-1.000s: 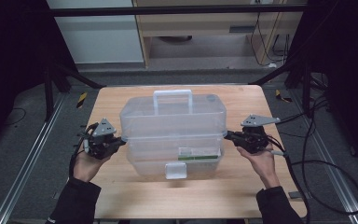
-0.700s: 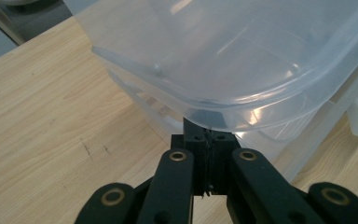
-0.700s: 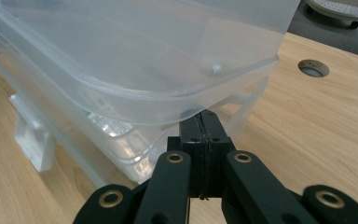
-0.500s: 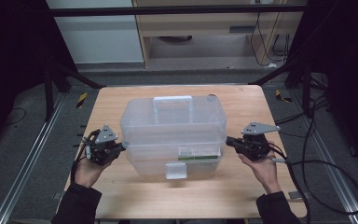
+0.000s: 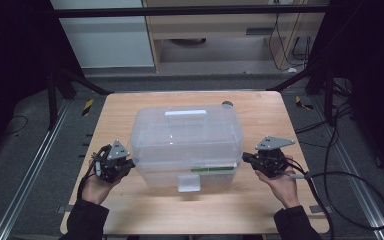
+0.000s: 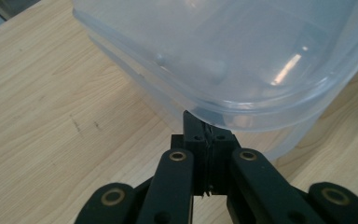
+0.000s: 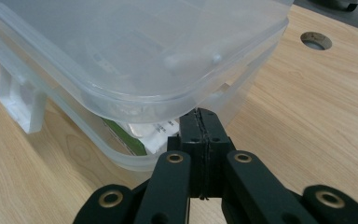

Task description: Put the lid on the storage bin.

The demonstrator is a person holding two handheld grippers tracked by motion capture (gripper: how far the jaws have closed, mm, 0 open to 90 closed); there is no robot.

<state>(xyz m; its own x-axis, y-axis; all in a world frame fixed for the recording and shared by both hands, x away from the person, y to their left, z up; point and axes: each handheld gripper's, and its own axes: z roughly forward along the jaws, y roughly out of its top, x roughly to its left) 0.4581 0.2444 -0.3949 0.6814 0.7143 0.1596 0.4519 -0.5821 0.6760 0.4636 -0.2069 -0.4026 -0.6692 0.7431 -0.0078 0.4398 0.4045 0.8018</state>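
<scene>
Lowered since a second ago: box (image 5: 187, 145) mid-surface (image 5: 130, 210), left gripper (image 5: 127, 165) and right gripper (image 5: 246, 158) at its ends under the lid's rim, fingers (image 6: 208, 140) pressed together, gripping nothing.

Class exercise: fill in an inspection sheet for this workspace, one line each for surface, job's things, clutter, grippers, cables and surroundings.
Surface: wooden table, with a round hole at the far edge.
Job's things: clear plastic box with lid on, handle on top, front latch hanging down.
Clutter: nothing seen.
Grippers: left gripper shut, its tips under the lid's rim at the box's left end; right gripper shut, its tips under the rim at the right end.
Cables: black cable loops from the right gripper off the table's right side.
Surroundings: dark floor, metal rails either side, cabinets behind.
</scene>
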